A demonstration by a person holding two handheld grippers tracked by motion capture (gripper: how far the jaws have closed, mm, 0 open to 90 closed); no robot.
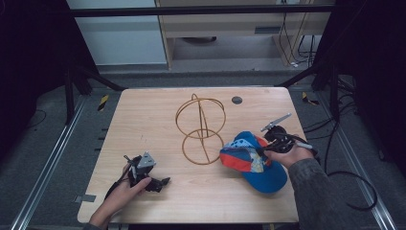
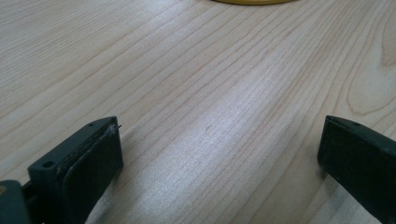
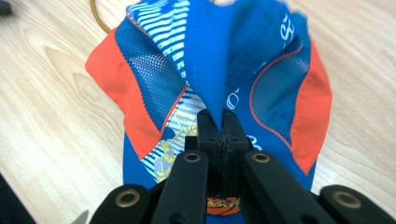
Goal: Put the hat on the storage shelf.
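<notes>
A blue and orange cap (image 1: 253,160) with white striped panels lies at the right front of the wooden table (image 1: 143,124). My right gripper (image 1: 268,149) is shut on a fold of the cap (image 3: 219,70); its jaws (image 3: 223,122) pinch the blue fabric near the crown. A gold wire stand (image 1: 201,128), made of rings, stands at the table's middle, just left of the cap. My left gripper (image 1: 160,182) rests low over the bare wood at the front left, open with nothing between its jaws (image 2: 219,149). A sliver of the stand's gold ring (image 2: 252,2) shows ahead of it.
A small dark round disc (image 1: 236,100) lies near the table's far edge. Metal rails (image 1: 52,158) run along both sides of the table, and cables (image 1: 354,187) trail on the floor at the right.
</notes>
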